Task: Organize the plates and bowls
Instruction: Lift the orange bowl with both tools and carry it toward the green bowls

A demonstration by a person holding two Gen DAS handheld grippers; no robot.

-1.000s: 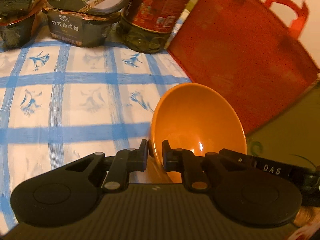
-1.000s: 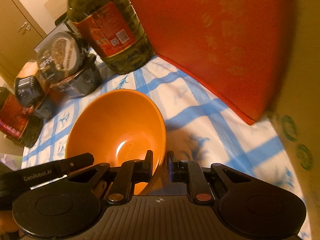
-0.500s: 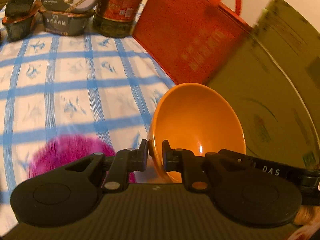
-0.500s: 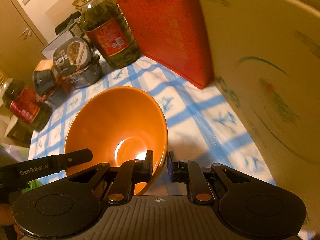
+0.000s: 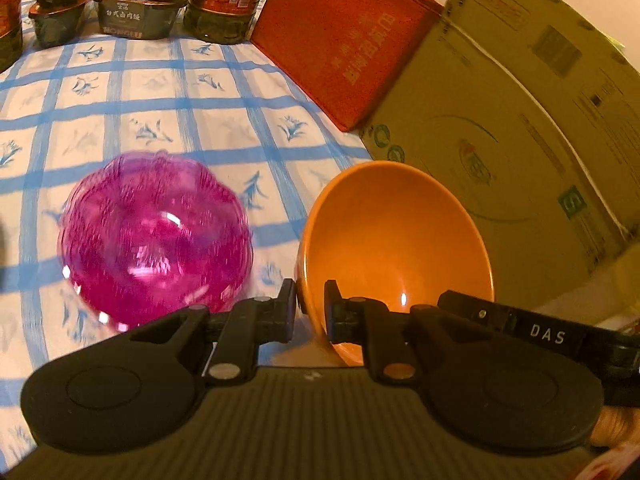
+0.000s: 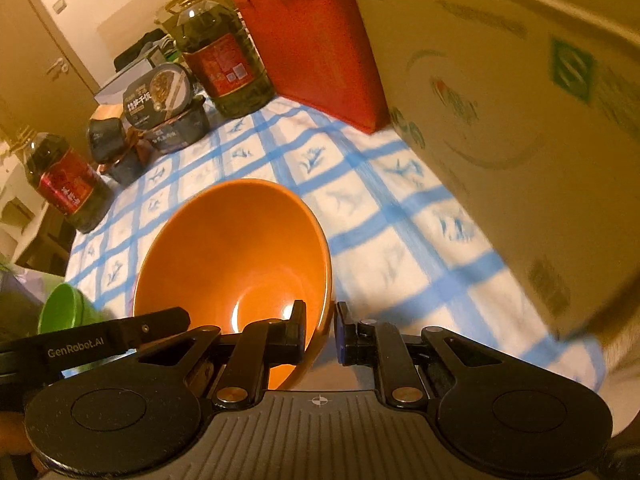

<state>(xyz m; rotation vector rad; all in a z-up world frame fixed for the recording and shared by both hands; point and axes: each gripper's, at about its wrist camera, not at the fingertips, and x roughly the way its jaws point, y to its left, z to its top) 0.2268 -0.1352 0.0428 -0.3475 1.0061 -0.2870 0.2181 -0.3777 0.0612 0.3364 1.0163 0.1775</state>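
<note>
An orange bowl (image 5: 396, 240) hangs above the blue-checked tablecloth (image 5: 180, 92), held by both grippers at opposite sides of its rim. My left gripper (image 5: 310, 304) is shut on the rim's left side. My right gripper (image 6: 320, 328) is shut on the right side of the orange bowl (image 6: 236, 256). A translucent magenta bowl (image 5: 156, 236) sits on the cloth just left of the orange one. A green bowl (image 6: 66, 312) shows at the lower left of the right wrist view, partly hidden by the other gripper's arm.
A large cardboard box (image 5: 520, 128) stands along the right side, with a red tote bag (image 5: 348, 44) beyond it. Oil bottles (image 6: 220, 60) and stacked instant-meal tubs (image 6: 164, 108) line the far edge of the table. Another dark bottle (image 6: 66, 184) stands at the left.
Both grippers have carried the orange bowl back toward the near side and upward. The magenta bowl and the cardboard box have come into view, and the bottles and tubs look farther away.
</note>
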